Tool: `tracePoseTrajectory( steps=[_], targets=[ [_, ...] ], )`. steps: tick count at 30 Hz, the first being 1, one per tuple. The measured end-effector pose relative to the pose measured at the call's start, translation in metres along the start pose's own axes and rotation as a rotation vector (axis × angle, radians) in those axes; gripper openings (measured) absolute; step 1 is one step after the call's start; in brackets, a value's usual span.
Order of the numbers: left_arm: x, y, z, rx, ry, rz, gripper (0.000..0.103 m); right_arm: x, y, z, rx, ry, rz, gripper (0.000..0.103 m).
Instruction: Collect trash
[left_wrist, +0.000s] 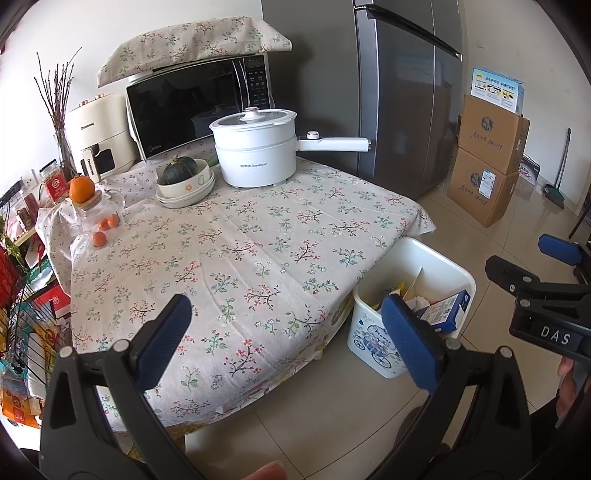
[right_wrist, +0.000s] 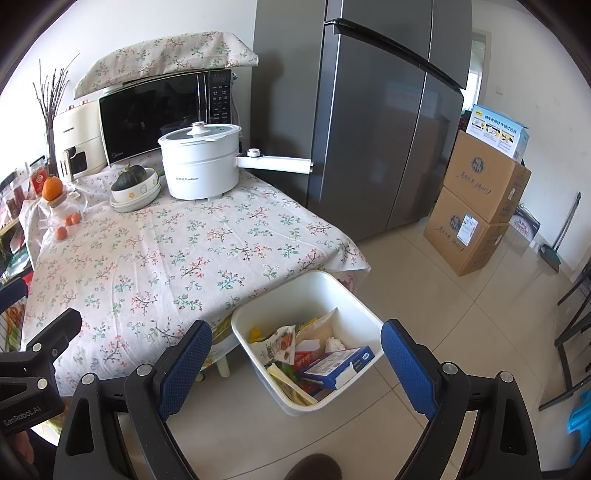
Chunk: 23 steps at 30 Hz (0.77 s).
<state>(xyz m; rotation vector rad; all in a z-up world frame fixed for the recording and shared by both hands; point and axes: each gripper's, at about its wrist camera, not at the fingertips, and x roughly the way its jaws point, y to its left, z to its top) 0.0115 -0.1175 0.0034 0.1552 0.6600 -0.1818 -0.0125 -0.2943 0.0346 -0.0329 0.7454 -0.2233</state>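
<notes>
A white plastic bin (right_wrist: 255, 354) stands on the floor at the table's near right corner; it also shows in the left wrist view (left_wrist: 373, 339). It holds a blue and white carton (right_wrist: 336, 365), snack wrappers (right_wrist: 280, 345) and crumpled paper. My left gripper (left_wrist: 291, 343) is open and empty over the table's front edge. My right gripper (right_wrist: 295, 363) is open and empty, above the bin. The right gripper also shows in the left wrist view (left_wrist: 532, 266), to the right of the bin.
The floral-cloth table (left_wrist: 240, 240) carries a white electric pot (left_wrist: 255, 147), a bowl with a squash (left_wrist: 184, 181), a glass jar with oranges (left_wrist: 96, 214), a microwave (left_wrist: 195, 107) and an air fryer. A grey fridge (right_wrist: 388, 122) and stacked cardboard boxes (right_wrist: 476, 206) stand behind. A wire rack (left_wrist: 22, 314) is left.
</notes>
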Motion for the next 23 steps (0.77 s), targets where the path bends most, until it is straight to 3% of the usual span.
tracePoseTrajectory(
  steps=[23],
  targets=[
    [0.0013,-0.0010,0.0000,0.006,0.007,0.022,0.102,0.0011,-0.0009,-0.0014,-0.003,0.003,0.000,0.094]
  ],
)
